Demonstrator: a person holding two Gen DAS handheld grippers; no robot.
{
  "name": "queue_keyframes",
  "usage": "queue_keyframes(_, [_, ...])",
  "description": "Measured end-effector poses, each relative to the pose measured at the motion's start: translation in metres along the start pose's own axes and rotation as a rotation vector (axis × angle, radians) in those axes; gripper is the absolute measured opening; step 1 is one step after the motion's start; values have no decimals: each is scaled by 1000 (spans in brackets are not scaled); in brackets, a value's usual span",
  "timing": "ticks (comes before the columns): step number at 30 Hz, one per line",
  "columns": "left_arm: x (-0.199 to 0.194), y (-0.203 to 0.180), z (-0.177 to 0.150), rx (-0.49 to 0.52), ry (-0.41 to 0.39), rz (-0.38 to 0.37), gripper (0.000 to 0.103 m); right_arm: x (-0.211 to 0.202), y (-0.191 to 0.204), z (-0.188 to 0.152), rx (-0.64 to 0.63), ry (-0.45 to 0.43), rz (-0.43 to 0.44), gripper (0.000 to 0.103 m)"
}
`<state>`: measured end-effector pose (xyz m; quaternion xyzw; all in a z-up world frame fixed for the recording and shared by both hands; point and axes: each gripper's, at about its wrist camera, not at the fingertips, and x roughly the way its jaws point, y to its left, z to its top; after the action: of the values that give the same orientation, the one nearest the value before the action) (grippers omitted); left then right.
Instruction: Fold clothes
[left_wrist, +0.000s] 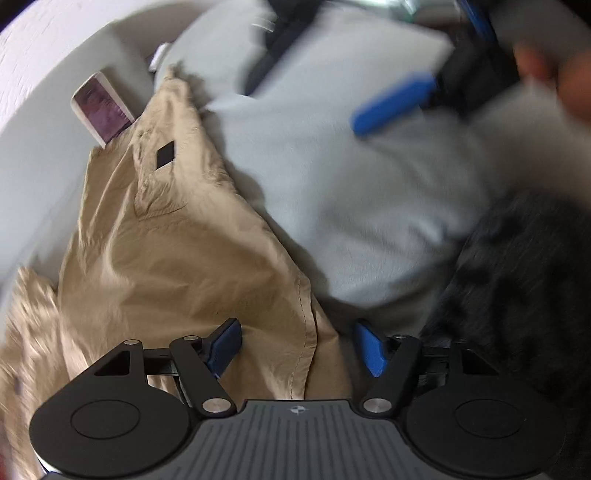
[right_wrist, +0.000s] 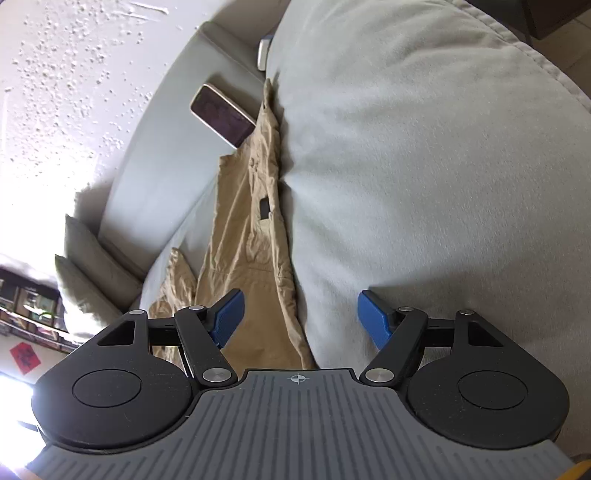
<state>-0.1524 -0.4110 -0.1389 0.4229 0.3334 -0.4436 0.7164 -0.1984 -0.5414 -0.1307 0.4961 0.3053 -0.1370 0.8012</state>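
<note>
Nearest in the left wrist view, the left gripper (left_wrist: 297, 349) has its jaws spread wide and holds nothing; the tan trousers (left_wrist: 177, 258) lie just under and between its blue fingers (left_wrist: 225, 345), a stitched edge running down the gap. The right gripper (right_wrist: 299, 319) is likewise wide open and empty, its left finger over the trousers' near end and its right finger over bare sofa (right_wrist: 424, 166).

The trousers stretch from near to far along the left part of the grey seat, wrinkled, a small black patch (right_wrist: 264, 208) on the fabric midway. Their right edge follows a dip in the cushion; a crumpled flap (right_wrist: 173, 284) spills off to the near left. To the right the cushion is open and unoccupied in the right wrist view.

In the left wrist view, a dark cloth (left_wrist: 517, 295) lies at the near right, and beyond it the other gripper's blue finger and a hand (left_wrist: 554, 81) show, blurred.

At the far end a phone (right_wrist: 221, 114) rests against the backrest, touching the trousers' top edge. Farther still, a small white object (right_wrist: 263, 53) sits at the seat's far edge
</note>
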Motion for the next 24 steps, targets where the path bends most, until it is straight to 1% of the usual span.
queue_keyframes(1, [0, -2, 0, 25, -7, 3, 59, 1, 0, 1, -4, 1, 2, 73])
queue_keyframes(2, [-2, -2, 0, 37, -15, 6, 34, 1, 2, 2, -14, -2, 5, 73])
queue_keyframes(3, [-7, 0, 0, 33, -23, 12, 6, 1, 5, 3, -27, -7, 8, 73])
queue_keyframes(4, [-11, 3, -1, 28, -31, 17, 2, 1, 8, 4, -40, -12, 11, 74])
queue_keyframes(5, [-16, 9, -2, 7, -44, 4, 2, 2, 11, 7, -51, -18, 19, 74])
queue_keyframes(6, [-23, 20, -4, -40, -64, -30, 1, 3, 14, 10, -61, -25, 28, 74])
queue_keyframes(10, [-53, 73, -14, -261, -144, -152, 1, 17, 28, 31, -97, -51, 45, 73])
queue_keyframes(12, [-63, 100, -21, -377, -171, -214, 1, 33, 38, 46, -114, -65, 39, 72])
queue_keyframes(14, [-70, 123, -29, -470, -195, -264, 1, 54, 45, 64, -118, -78, 32, 68])
queue_keyframes(16, [-74, 140, -35, -522, -215, -295, 1, 77, 50, 79, -111, -92, 15, 64])
queue_keyframes(20, [-75, 152, -33, -553, -240, -338, 1, 127, 53, 103, -89, -99, -59, 58])
queue_keyframes(21, [-74, 156, -34, -559, -244, -356, 1, 137, 53, 106, -90, -107, -85, 49])
queue_keyframes(22, [-73, 160, -36, -567, -249, -371, 1, 144, 53, 109, -94, -118, -104, 36])
queue_keyframes(23, [-72, 163, -40, -576, -255, -385, 1, 149, 53, 111, -98, -129, -120, 28])
queue_keyframes(24, [-71, 167, -42, -586, -260, -399, 1, 155, 54, 113, -103, -139, -141, 15])
